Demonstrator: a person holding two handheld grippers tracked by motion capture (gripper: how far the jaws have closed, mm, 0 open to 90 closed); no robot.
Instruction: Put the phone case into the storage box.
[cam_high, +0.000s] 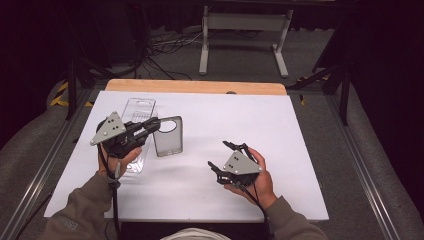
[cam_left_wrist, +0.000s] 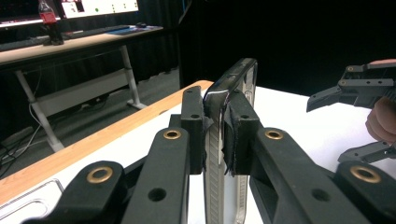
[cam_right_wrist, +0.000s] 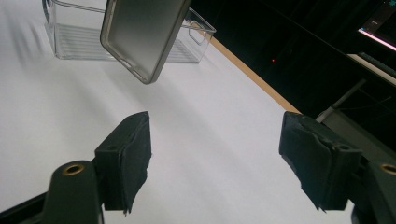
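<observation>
A grey translucent phone case (cam_high: 168, 141) is held off the white table near its left side. My left gripper (cam_high: 152, 125) is shut on the case's upper edge. The left gripper view looks along the case (cam_left_wrist: 235, 77) edge-on, pinched between the two pads (cam_left_wrist: 192, 123). Near the table's front right, my right gripper (cam_high: 217, 154) stands open with nothing between its jaws, which point left toward the case. In the right gripper view the case (cam_right_wrist: 140, 32) hangs tilted ahead of the open gripper (cam_right_wrist: 219, 158), well apart from it.
A clear plastic tray (cam_high: 136, 112) lies on the white table (cam_high: 260, 120) behind and under my left gripper, also visible as the tray (cam_right_wrist: 74, 42) beyond the case. A wooden strip (cam_high: 200, 86) runs along the table's far edge. A desk frame (cam_high: 245, 30) stands on the floor beyond.
</observation>
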